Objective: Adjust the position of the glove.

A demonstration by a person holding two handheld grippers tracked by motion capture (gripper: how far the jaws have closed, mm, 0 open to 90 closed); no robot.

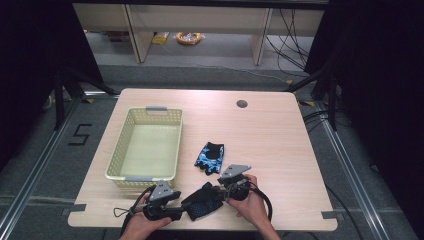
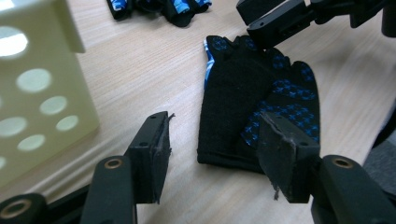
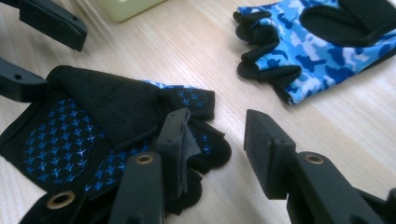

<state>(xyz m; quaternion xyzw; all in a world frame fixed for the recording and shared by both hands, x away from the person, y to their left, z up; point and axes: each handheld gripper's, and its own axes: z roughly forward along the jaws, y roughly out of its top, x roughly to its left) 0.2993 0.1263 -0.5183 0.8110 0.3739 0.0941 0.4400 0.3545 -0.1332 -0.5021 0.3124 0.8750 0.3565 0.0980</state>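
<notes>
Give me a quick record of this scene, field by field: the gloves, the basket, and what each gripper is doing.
near glove: black palm-side up, flat on the table, between both grippers
far glove: blue camouflage, lying apart, right of the basket
basket: pale yellow, nothing visible inside
left gripper: jaws apart, straddling the near glove's cuff end
right gripper: jaws apart at its finger end

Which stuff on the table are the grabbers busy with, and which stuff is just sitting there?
In the job:
- black glove, palm side up, lying between the two tools
- left hand-held gripper, jaws apart at one end of that glove
- right hand-held gripper, jaws apart at its finger end

Just lying about:
- blue camouflage glove, farther up the table
- yellow basket, nothing inside it
</notes>
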